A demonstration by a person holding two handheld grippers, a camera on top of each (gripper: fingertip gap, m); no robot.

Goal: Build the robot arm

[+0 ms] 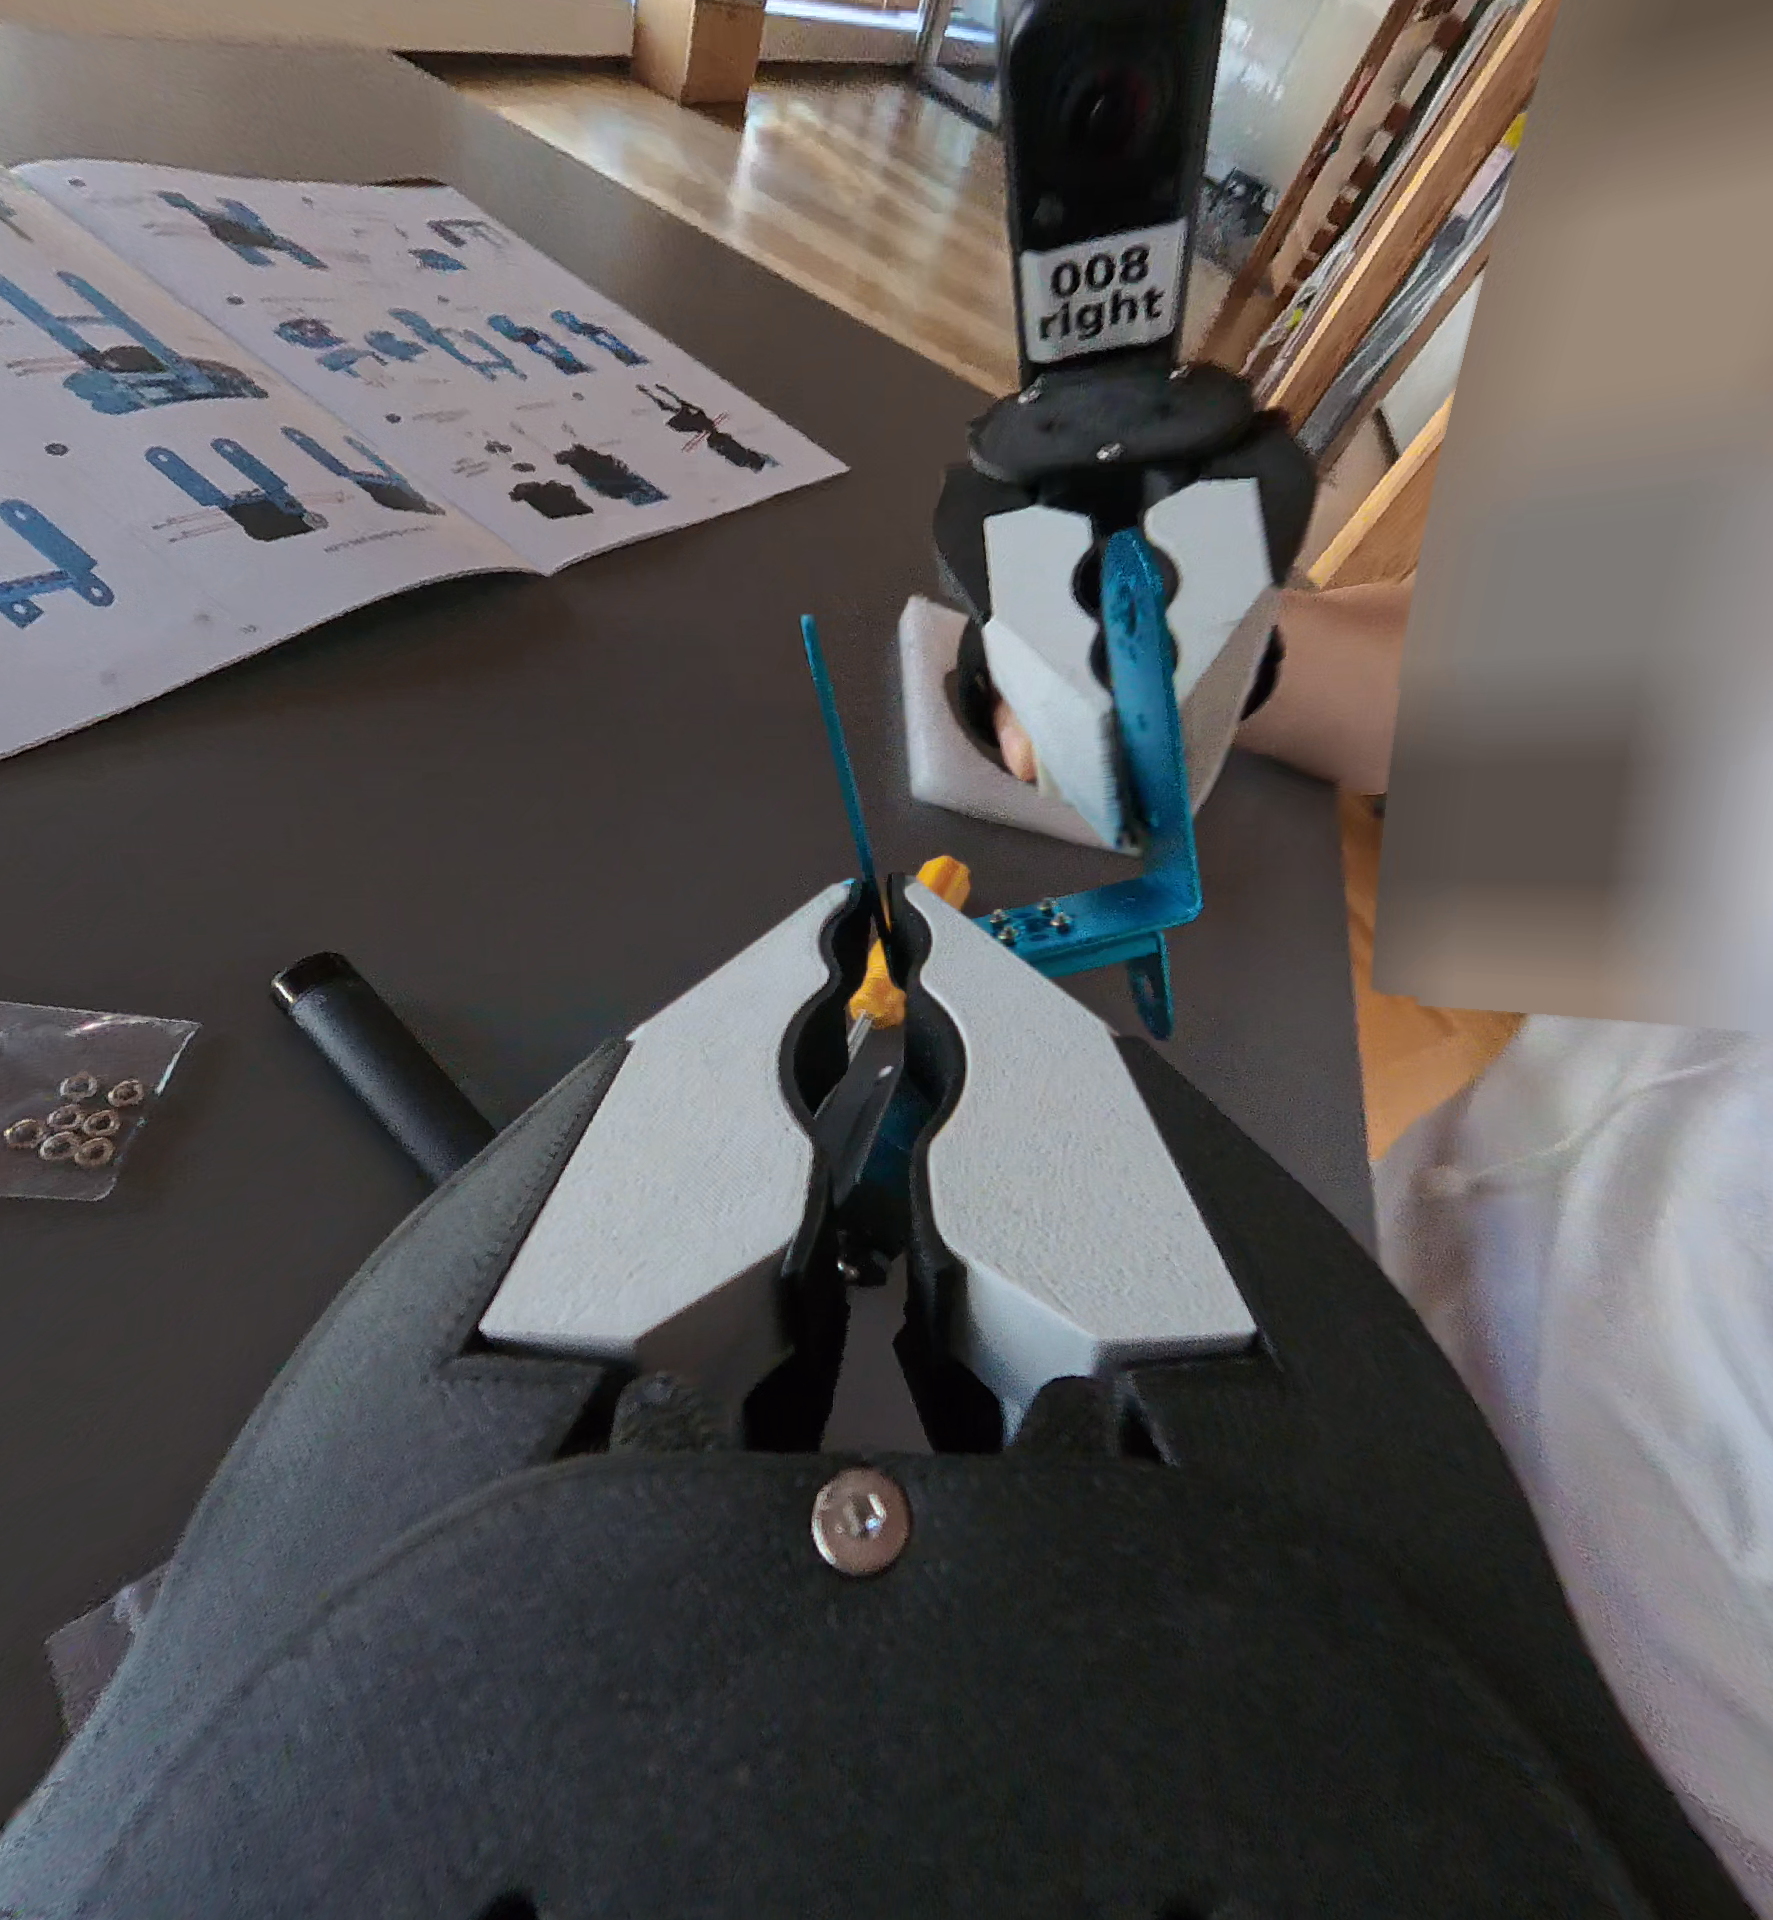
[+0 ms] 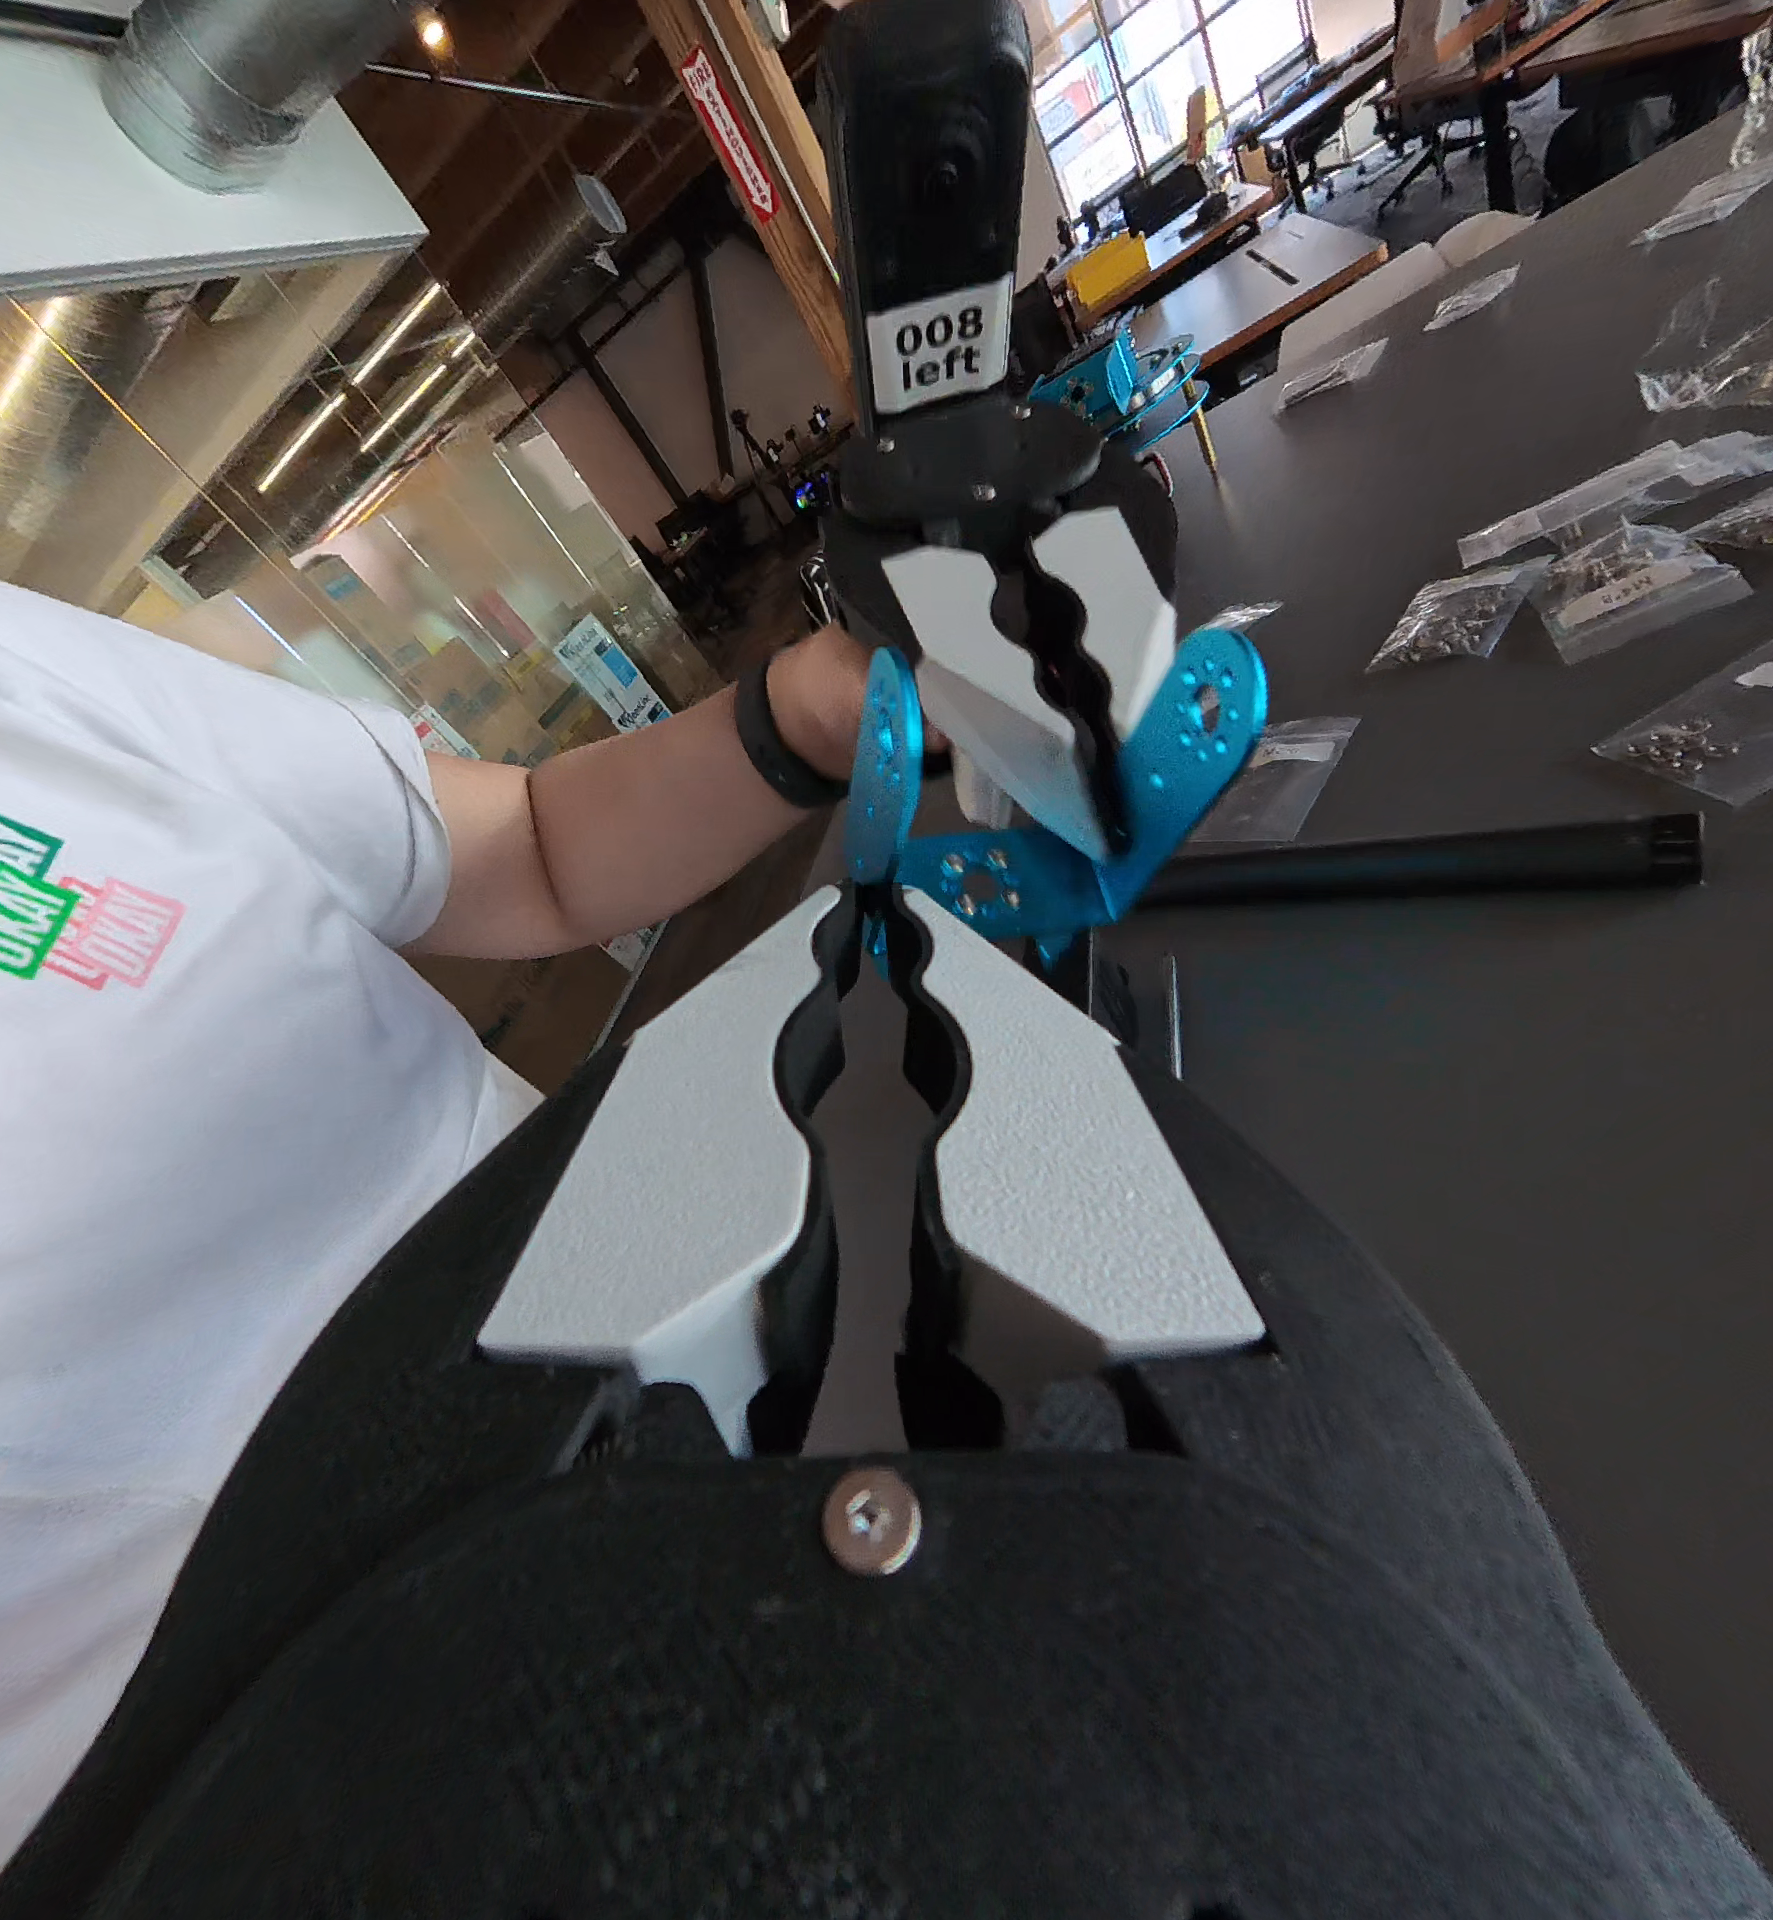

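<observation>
My left gripper is shut on a thin blue metal bracket that sticks up past its tips, seen edge-on. A black part sits deeper between its fingers. My right gripper faces it, shut on a bent blue bracket whose lower leg carries small screws. In the right wrist view my right gripper grips a blue plate, and my left gripper grips a round-ended blue plate. The blue pieces meet between the tips above the dark table. I cannot tell whether they are joined.
An open manual, a bag of washers, a black rod, a yellow-handled screwdriver and a white foam block lie on the table. Several hardware bags lie farther off. A person in a white shirt stands at the table edge. From the left gripper's tips to the black rod is close to 11 cm.
</observation>
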